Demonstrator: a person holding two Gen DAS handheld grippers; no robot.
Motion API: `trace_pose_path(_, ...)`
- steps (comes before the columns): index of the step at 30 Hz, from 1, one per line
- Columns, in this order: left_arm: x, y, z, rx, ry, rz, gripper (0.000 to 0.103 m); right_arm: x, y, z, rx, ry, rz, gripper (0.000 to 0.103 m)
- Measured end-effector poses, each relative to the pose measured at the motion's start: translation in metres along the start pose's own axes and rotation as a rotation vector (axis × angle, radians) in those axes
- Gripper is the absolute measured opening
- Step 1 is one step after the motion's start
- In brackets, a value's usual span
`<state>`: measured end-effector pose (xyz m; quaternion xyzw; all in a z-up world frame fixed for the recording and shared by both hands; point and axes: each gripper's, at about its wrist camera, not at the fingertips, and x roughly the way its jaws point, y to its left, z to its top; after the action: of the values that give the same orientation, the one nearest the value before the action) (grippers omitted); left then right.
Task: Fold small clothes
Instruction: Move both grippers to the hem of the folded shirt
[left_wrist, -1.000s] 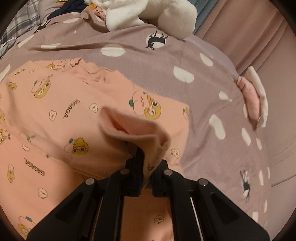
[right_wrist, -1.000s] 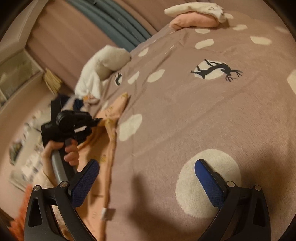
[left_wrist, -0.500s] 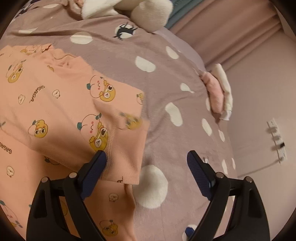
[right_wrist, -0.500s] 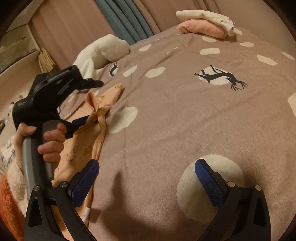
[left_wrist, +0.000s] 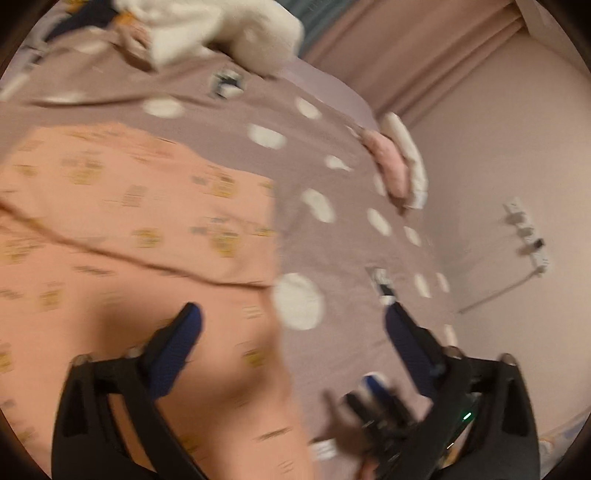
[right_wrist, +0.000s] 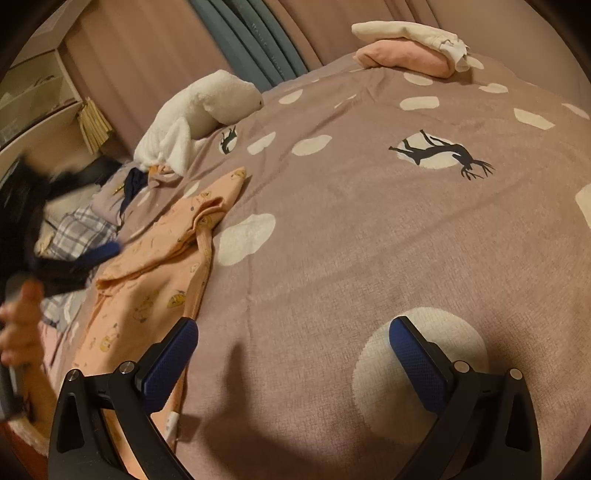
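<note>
The left gripper (left_wrist: 291, 321) is released, its jaws spread wide and gripping nothing; the peach printed garment (left_wrist: 140, 229) lies flat on the mauve spotted bedspread (left_wrist: 332, 177), under and ahead of the left-hand jaw; the right gripper (right_wrist: 293, 339) also gapes empty over the bedspread, the garment beside its left-hand jaw.
</note>
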<state>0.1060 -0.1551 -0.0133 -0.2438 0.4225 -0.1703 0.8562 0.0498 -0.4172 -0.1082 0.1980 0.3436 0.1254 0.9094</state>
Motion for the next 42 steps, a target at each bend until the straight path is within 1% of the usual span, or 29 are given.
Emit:
trace_pose_path(1, -0.013, 0.009, -0.004, 0.005, -0.019, 0.03, 0.103, 0.0, 0.0, 0.0, -0.001, 0.001, -0.003, 0.103)
trace_pose_path(2, -0.022, 0.016, -0.008, 0.011, -0.021, 0.05, 0.103, 0.001, 0.001, 0.0, -0.006, 0.001, -0.009, 0.103)
trace_pose_path(4, -0.039, 0.035, -0.02, 0.016, 0.011, 0.09, 0.103, 0.001, 0.002, -0.001, -0.014, 0.0, -0.016, 0.103)
trace_pose_path(7, -0.061, 0.07, -0.044, -0.007, 0.073, 0.155, 0.103, 0.0, 0.003, -0.001, -0.017, -0.004, -0.016, 0.103)
trace_pose_path(9, -0.082, 0.099, -0.065, -0.049, 0.081, 0.185, 0.103, -0.001, 0.001, -0.001, -0.011, -0.009, -0.006, 0.103)
trace_pose_path(11, -0.105, 0.124, -0.083, -0.099, 0.067, 0.226, 0.103, -0.003, 0.001, -0.002, -0.008, -0.013, -0.002, 0.103)
trace_pose_path(13, -0.127, 0.152, -0.1, -0.153, 0.051, 0.258, 0.103, -0.006, 0.005, -0.005, -0.01, -0.018, -0.022, 0.103)
trace_pose_path(15, -0.144, 0.173, -0.113, -0.191, 0.053, 0.266, 0.103, -0.012, 0.013, -0.011, -0.002, -0.008, -0.068, 0.103)
trace_pose_path(17, -0.16, 0.191, -0.125, -0.235, 0.043, 0.258, 0.103, -0.017, 0.026, -0.017, -0.011, 0.034, -0.077, 0.103)
trace_pose_path(19, -0.172, 0.205, -0.136, -0.266, 0.045, 0.23, 0.103, -0.024, 0.04, -0.025, -0.021, 0.097, -0.012, 0.103)
trace_pose_path(22, -0.178, 0.215, -0.148, -0.31, 0.046, 0.144, 0.103, -0.038, 0.057, -0.047, 0.018, 0.184, 0.107, 0.103)
trace_pose_path(24, -0.181, 0.218, -0.154, -0.329, 0.033, 0.102, 0.103, -0.045, 0.064, -0.06, 0.039, 0.211, 0.148, 0.103)
trace_pose_path(27, -0.184, 0.217, -0.16, -0.307, 0.024, 0.063, 0.103, -0.053, 0.074, -0.083, 0.06, 0.256, 0.218, 0.103)
trace_pose_path(29, -0.184, 0.218, -0.164, -0.316, 0.017, 0.041, 0.103, -0.053, 0.078, -0.091, 0.069, 0.254, 0.231, 0.103)
trace_pose_path(32, -0.183, 0.222, -0.166, -0.311, 0.025, 0.007, 0.102, -0.055, 0.079, -0.101, 0.078, 0.187, 0.22, 0.103)
trace_pose_path(34, -0.185, 0.226, -0.169, -0.343, 0.043, -0.036, 0.102, -0.053, 0.077, -0.099, 0.136, 0.165, 0.225, 0.103)
trace_pose_path(35, -0.184, 0.228, -0.17, -0.362, 0.061, -0.065, 0.102, -0.053, 0.072, -0.098, 0.199, 0.159, 0.24, 0.103)
trace_pose_path(37, -0.182, 0.235, -0.176, -0.405, 0.111, -0.138, 0.103, -0.053, 0.067, -0.098, 0.274, 0.17, 0.293, 0.103)
trace_pose_path(38, -0.18, 0.239, -0.179, -0.432, 0.138, -0.169, 0.103, -0.051, 0.064, -0.098, 0.303, 0.18, 0.337, 0.103)
trace_pose_path(39, -0.175, 0.245, -0.184, -0.472, 0.168, -0.2, 0.103, -0.046, 0.062, -0.1, 0.336, 0.196, 0.389, 0.103)
trace_pose_path(40, -0.17, 0.252, -0.189, -0.532, 0.192, -0.231, 0.103, -0.042, 0.058, -0.103, 0.368, 0.199, 0.425, 0.103)
trace_pose_path(42, -0.162, 0.266, -0.198, -0.634, 0.195, -0.259, 0.103, -0.041, 0.055, -0.106, 0.411, 0.176, 0.457, 0.103)
